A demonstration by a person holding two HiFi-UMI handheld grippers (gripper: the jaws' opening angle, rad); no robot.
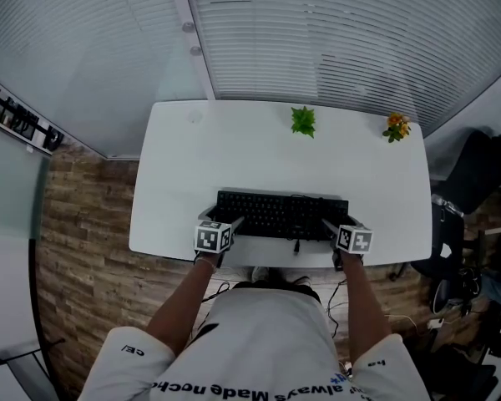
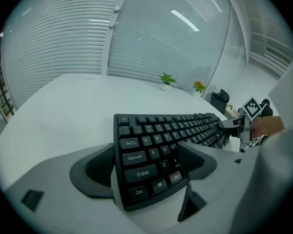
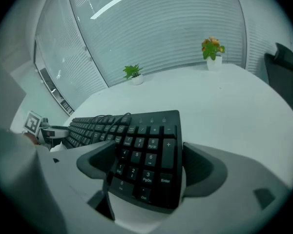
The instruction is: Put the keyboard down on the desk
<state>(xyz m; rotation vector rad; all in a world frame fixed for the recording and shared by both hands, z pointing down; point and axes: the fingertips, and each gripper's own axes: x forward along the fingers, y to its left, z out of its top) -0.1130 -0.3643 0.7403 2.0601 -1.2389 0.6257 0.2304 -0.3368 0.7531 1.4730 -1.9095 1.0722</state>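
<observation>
Matt plastic keyboard [image 1: 282,214], smooth desk [image 1: 234,153]

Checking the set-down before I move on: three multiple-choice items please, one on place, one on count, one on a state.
1. Where does the black rectangular keyboard lie on the white desk? A far edge B near edge C off it
2. Small potted plants? A one B two C four
3. Left gripper? A open B shut, empty C holding a plant

B, the head view shows it along the front edge; B, a green plant and an orange-flowered plant; A, its jaws stand apart round the keyboard's end.
</observation>
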